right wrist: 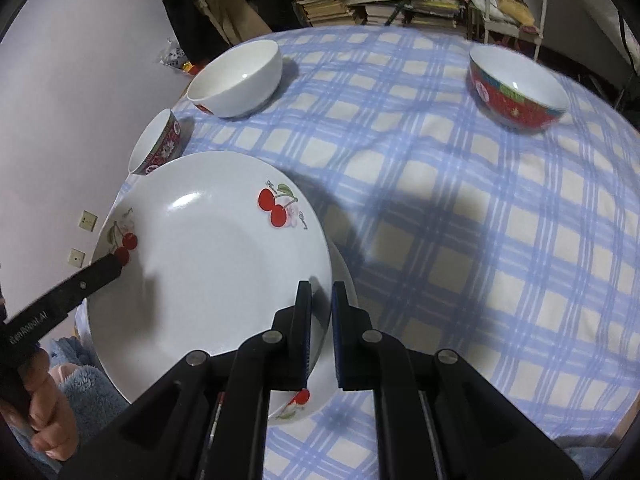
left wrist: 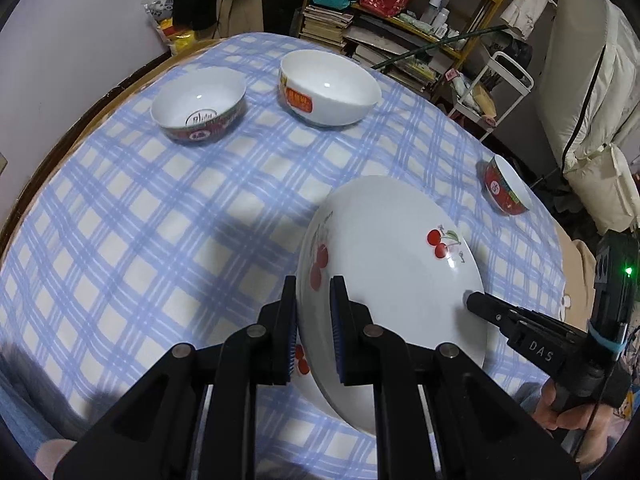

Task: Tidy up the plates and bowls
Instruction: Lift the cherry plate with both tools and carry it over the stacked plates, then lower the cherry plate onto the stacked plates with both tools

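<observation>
**Cherry plate held over its twin, ready to stack**

Both grippers are clamped on one white ceramic plate with red cherry prints (right wrist: pixel 208 264), each on an opposite side of its rim. The left gripper (left wrist: pixel 314 300) has its blue-padded fingers closed narrowly over the plate's left edge; the right gripper (right wrist: pixel 321 304) pinches the right edge in the same way. The plate hangs tilted above the blue-and-white checked tablecloth (right wrist: pixel 460 220), near the edge closest to the person.

Beneath it lies a second white cherry-printed plate (right wrist: pixel 296 404), flat on the cloth and mostly hidden; only its near rim shows. Whether the two plates touch cannot be told.

Three bowls stand apart on the cloth: a plain white bowl with an orange label (left wrist: pixel 328 88), a white bowl with a red patterned outside (left wrist: pixel 198 106) beside it, and a red patterned bowl with a teal band (right wrist: pixel 518 88) well off to the right.

The step in hand looks like plate-on-plate stacking. The next move likely calls for levelling the held plate, centring it over the lower one, lowering both sides evenly, then opening the fingers only once it rests. Uneven release could let it slide or clatter.
</observation>
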